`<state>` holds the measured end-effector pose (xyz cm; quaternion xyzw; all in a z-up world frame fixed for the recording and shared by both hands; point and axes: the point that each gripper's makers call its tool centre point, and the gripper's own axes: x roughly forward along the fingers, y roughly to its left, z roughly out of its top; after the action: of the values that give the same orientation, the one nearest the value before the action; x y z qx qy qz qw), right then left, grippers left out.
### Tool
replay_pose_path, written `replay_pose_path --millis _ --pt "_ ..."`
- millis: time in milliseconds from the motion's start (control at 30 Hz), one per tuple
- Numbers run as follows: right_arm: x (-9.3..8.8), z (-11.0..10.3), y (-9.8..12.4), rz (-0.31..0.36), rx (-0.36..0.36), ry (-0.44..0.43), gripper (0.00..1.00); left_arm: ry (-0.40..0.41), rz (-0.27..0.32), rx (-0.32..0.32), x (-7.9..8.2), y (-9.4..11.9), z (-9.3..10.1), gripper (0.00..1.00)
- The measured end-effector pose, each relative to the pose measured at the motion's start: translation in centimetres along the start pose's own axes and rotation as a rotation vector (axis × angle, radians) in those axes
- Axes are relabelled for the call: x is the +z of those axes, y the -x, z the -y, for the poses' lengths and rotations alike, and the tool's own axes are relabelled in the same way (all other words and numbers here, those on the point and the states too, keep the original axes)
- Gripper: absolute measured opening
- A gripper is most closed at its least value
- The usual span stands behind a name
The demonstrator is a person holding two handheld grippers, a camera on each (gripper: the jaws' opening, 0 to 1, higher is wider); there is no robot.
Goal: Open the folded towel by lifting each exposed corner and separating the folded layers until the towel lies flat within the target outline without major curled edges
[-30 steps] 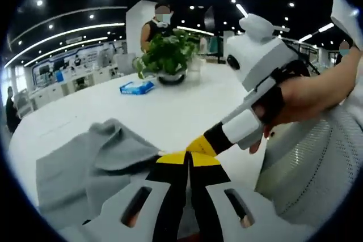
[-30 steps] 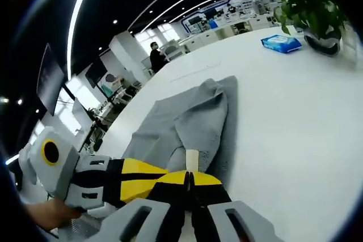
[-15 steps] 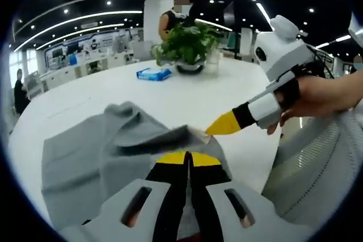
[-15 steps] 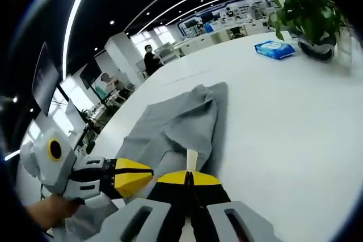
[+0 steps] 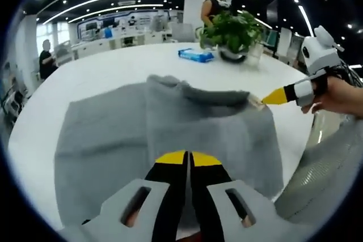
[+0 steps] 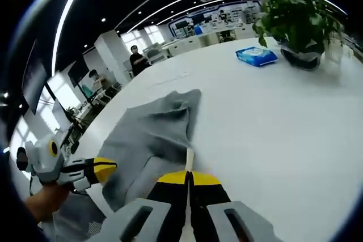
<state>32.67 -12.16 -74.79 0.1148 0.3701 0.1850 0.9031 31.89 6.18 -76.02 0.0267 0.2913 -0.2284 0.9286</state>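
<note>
Towel [image 5: 170,128] on white worktop [image 6: 272,117], stretched between both grippers and partly opened. Left gripper [image 5: 188,160] clenched on near edge; right gripper [image 6: 187,177] clenched on tagged corner. Raised fold along far edge left to flatten; no target outline discernible.

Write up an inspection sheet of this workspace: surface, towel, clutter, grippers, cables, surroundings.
Surface: round white table, glossy.
Job's things: grey cloth towel, partly spread, with a raised ridge across its middle; no target outline seen.
Clutter: blue tissue pack; green potted plant.
Grippers: left gripper shut on the towel's near edge; right gripper shut on a towel corner.
Cables: nothing seen.
Surroundings: open office hall with ceiling strip lights; people standing in the background.
</note>
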Motion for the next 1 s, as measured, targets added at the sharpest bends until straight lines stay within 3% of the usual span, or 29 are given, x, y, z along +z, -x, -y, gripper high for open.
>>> replay_pose_path --millis 100,400,767,1000 --pt "0.3 1.6 0.3 -0.004 -0.025 0.006 0.00 0.016 -0.022 0.030 -0.6 -0.1 -0.7 0.01" --pt "1.5 6.5 1.1 0.012 -0.104 -0.005 0.00 0.052 -0.202 0.081 -4.9 -0.3 -2.1 0.00" --pt "0.7 11.5 1.6 -0.028 -0.202 0.000 0.00 0.110 -0.182 0.074 -4.9 -0.3 -2.2 0.00" --pt "0.6 14.9 2.7 -0.028 -0.289 -0.009 0.00 0.101 -0.184 0.084 -4.9 -0.3 -2.5 0.01"
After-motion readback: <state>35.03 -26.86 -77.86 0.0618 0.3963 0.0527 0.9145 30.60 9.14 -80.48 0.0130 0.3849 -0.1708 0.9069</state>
